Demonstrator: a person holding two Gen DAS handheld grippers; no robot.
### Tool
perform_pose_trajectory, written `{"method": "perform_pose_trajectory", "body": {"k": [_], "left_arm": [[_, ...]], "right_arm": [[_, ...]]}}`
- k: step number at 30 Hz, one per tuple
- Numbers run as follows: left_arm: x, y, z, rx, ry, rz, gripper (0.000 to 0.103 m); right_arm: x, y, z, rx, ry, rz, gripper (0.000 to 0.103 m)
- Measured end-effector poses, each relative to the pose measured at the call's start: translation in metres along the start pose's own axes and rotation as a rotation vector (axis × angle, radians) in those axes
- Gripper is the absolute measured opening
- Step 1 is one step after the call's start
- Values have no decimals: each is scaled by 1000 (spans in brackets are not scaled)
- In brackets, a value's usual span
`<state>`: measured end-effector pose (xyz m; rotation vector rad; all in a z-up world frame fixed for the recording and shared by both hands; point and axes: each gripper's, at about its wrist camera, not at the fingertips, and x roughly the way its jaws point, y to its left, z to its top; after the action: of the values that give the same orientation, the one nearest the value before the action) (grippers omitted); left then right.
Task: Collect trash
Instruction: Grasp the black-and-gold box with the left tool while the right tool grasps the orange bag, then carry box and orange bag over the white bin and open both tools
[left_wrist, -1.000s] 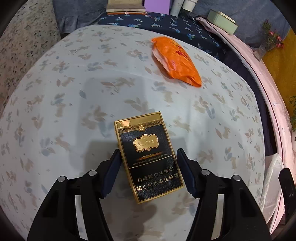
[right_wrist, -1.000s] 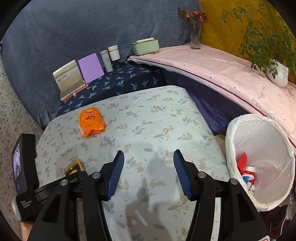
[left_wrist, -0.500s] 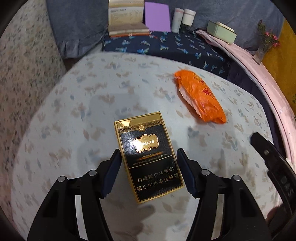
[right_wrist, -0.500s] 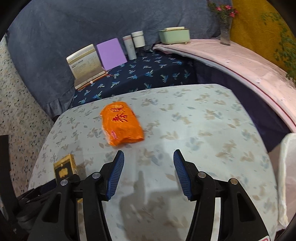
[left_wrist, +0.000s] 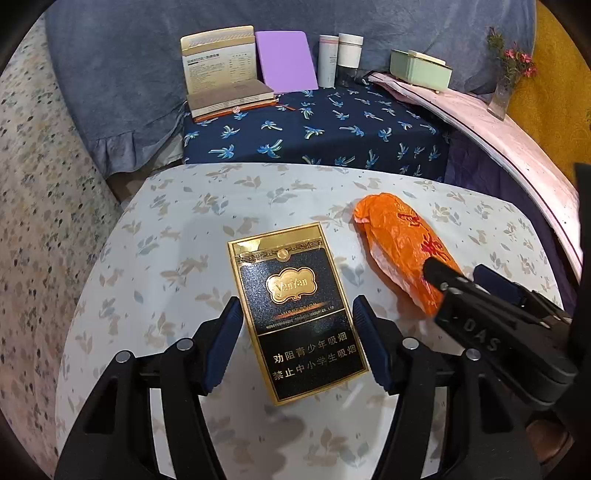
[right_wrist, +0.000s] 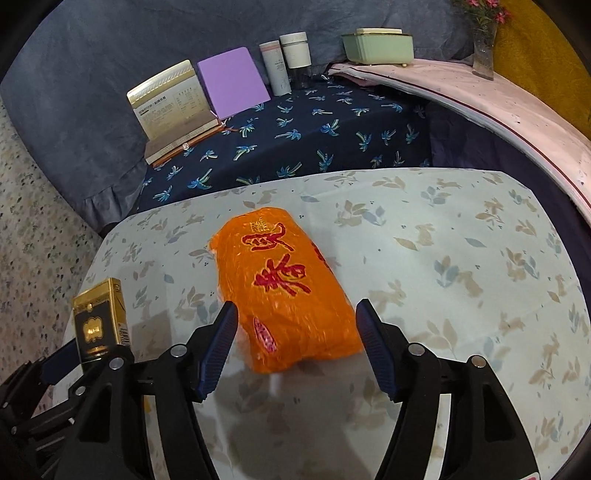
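Two pieces of trash are counted: one black-and-gold cigarette pack (left_wrist: 297, 313), clamped between the pads of the left gripper (left_wrist: 297, 343), and one orange wrapper (right_wrist: 286, 295), lying on the floral tablecloth (right_wrist: 461, 258) between the spread, unclosed fingers of the right gripper (right_wrist: 297, 345). Compared with a second ago, the wrapper has been brought from far ahead-left to directly between the right gripper's fingers, while the pack has stayed gripped.

Leaf-print tablecloth (left_wrist: 177, 236) in front, behind it navy palm-print cloth (left_wrist: 332, 133) bearing open gold-edged book (left_wrist: 221, 77), purple notebook (left_wrist: 286, 61), two white cylinders (left_wrist: 340, 59); mint box (left_wrist: 421, 68) and flower vase (left_wrist: 502, 92) on pink cloth (right_wrist: 498, 99).
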<state>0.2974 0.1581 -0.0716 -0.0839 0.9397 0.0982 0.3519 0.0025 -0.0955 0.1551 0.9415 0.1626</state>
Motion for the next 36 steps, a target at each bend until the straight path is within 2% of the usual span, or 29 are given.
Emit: {"method": "perform_pose_trajectory", "body": {"k": [6, 10, 13, 16, 28, 36], "left_arm": [[11, 1, 4, 11, 9, -3, 59], [14, 0, 4, 13, 15, -6, 59], [12, -4, 3, 18, 13, -10, 59], [7, -9, 2, 21, 8, -20, 59], [-38, -67, -4, 81, -39, -88, 59], [-74, -119, -14, 142, -75, -138, 59]], "right_arm": [[18, 2, 2, -7, 35, 2, 62], [21, 1, -3, -13, 47, 14, 40], [16, -1, -7, -14, 41, 26, 27], [5, -5, -10, -2, 24, 30, 21], [-72, -46, -12, 42, -90, -7, 19], [-136, -95, -21, 101, -173, -52, 19]]}}
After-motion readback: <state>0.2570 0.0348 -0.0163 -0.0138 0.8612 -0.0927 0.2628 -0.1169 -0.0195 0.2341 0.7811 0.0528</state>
